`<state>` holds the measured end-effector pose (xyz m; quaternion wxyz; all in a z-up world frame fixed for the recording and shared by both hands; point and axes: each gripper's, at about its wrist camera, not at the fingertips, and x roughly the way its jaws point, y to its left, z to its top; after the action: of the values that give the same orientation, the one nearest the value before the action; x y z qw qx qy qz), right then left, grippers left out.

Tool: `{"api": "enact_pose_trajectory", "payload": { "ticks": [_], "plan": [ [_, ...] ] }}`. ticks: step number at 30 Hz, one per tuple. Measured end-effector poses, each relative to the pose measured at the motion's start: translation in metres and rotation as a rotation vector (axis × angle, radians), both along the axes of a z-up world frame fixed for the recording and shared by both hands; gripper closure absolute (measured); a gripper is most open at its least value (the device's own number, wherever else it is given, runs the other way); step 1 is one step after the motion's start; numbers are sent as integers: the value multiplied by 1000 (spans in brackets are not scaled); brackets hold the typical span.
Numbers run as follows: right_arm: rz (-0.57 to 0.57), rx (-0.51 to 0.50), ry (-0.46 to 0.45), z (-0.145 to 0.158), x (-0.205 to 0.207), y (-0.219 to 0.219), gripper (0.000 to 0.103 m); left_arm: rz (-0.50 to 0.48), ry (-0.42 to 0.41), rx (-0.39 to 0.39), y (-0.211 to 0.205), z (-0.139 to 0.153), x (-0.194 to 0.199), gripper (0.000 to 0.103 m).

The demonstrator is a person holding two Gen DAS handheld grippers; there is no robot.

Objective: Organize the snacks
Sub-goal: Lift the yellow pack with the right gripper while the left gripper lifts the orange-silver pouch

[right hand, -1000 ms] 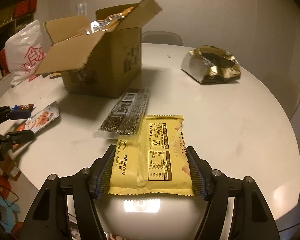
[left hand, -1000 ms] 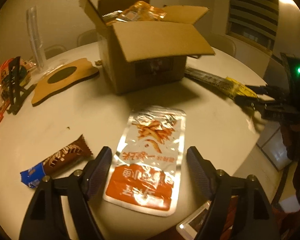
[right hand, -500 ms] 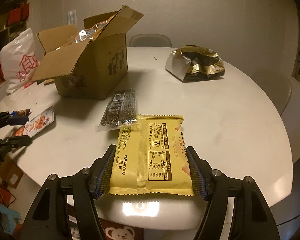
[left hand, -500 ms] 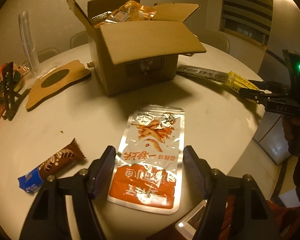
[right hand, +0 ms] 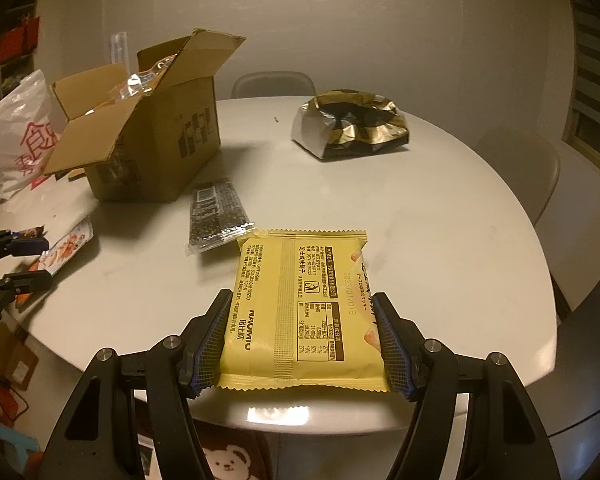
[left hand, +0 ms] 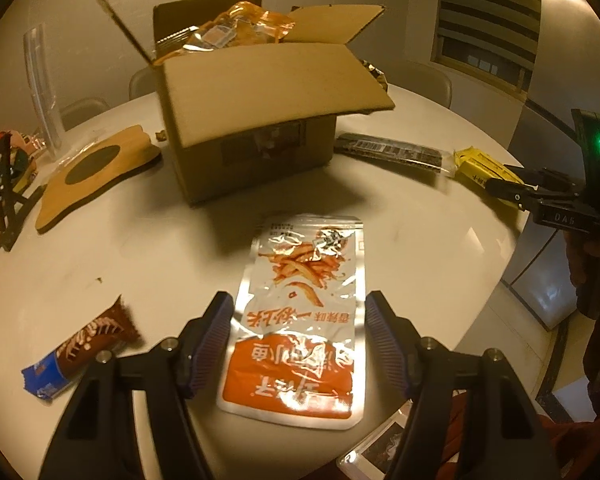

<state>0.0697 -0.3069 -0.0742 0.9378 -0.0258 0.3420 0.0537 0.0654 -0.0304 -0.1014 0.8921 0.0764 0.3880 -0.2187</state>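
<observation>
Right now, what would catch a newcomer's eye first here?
The yellow pack clamped between the right tongs at the table's near edge. Then the orange pouch lying flat between the left tongs, whose pads look just clear of it. Behind both, the open box stuffed with snacks stands mid-table.

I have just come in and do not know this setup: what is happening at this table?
A person is sorting snacks on a round white table, with a two-finger gripper in each hand. The right gripper is shut on a yellow snack packet near the table's edge. The left gripper has its fingers on either side of a silver and orange pouch lying flat; whether the pads press on it I cannot tell. An open cardboard box behind already holds some packets.
</observation>
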Motion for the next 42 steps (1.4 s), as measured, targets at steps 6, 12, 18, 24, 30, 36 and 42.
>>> {"api": "enact_pose_trajectory", "payload": {
  "ticks": [6, 12, 18, 24, 30, 36, 42],
  "plan": [
    [-25, 17, -9, 1, -3, -10, 38, -2, -4, 13, -5, 0, 1, 37],
    [-34, 31, -23, 4, -2, -15, 38, -4, 4, 27, 1, 0, -5, 34],
    [-16, 41, -25, 5, 1, -10, 38, -41, 6, 21, 5, -1, -6, 29],
    [-5, 45, -31, 8, 3, -6, 38, -84, 7, 14, 3, 1, -8, 38],
    [-1, 41, -70, 22, 3, -5, 38, -75, 9, 15, -1, 2, -8, 39],
    [9, 38, -120, 42, 3, -1, 38, -80, 13, -26, 0, 8, -6, 39],
    [32, 39, -157, 58, 3, 7, 38, -168, -12, -56, -19, 26, -17, 39]
  ]
}}
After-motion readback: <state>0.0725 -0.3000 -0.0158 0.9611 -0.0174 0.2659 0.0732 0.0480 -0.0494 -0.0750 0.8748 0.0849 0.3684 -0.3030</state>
